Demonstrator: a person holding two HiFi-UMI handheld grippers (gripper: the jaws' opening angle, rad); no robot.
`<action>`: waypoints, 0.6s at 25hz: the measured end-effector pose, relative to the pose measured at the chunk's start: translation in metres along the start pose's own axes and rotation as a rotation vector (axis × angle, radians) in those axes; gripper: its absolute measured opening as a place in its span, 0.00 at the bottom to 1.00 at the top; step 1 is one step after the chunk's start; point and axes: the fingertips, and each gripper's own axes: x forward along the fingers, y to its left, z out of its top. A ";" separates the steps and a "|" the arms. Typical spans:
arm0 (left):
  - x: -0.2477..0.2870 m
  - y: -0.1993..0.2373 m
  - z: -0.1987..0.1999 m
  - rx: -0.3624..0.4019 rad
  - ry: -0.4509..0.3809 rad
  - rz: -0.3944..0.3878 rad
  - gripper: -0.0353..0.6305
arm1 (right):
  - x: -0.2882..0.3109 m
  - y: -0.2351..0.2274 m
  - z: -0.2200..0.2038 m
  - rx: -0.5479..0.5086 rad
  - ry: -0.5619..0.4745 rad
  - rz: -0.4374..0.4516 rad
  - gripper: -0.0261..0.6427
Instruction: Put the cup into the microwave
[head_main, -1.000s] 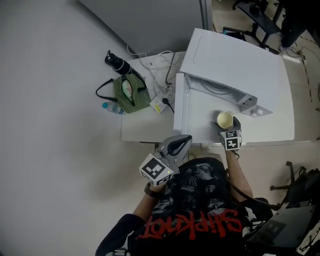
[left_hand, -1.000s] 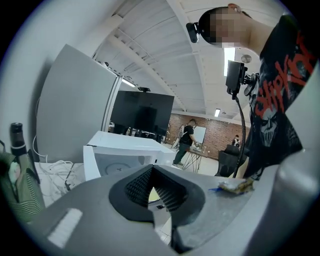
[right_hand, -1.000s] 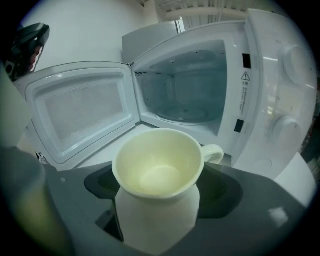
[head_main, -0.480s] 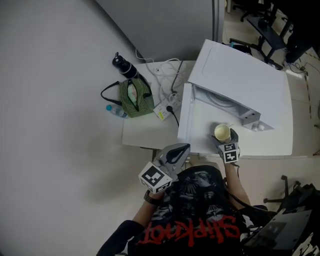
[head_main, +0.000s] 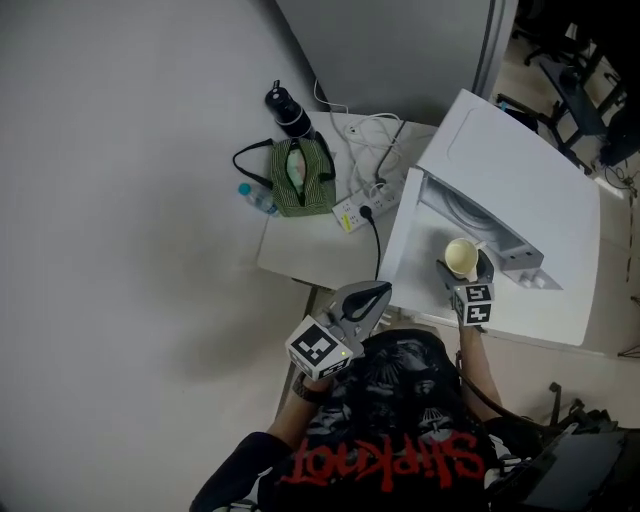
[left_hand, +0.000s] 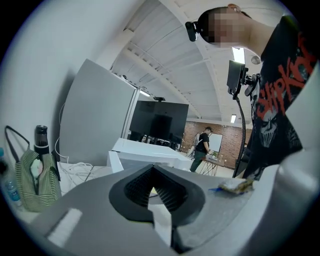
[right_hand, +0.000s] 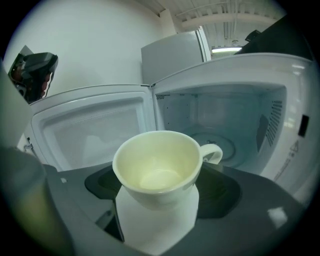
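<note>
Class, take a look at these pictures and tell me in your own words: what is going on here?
A person holds a claw in each hand. The right claw is shut on an empty pale yellow ceramic cup and holds it upright in front of the white microwave. Its door is swung open, and the cup is not yet set down inside. The left claw is shut on nothing, held back near the person's body.

Seen from the head view, the microwave (head_main: 520, 190) hides its own cavity; at its opening the right gripper (right_hand: 159, 192) masks the underside of the cup (right_hand: 157, 165).
</note>
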 end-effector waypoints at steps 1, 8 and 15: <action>-0.002 0.003 -0.001 -0.001 -0.004 0.012 0.05 | 0.003 -0.004 0.009 -0.003 -0.011 0.002 0.67; -0.014 0.021 0.005 -0.009 -0.014 0.107 0.05 | 0.037 -0.020 0.061 0.041 -0.089 0.035 0.67; -0.040 0.035 0.025 -0.031 -0.095 0.211 0.05 | 0.061 -0.030 0.069 0.044 -0.090 0.002 0.67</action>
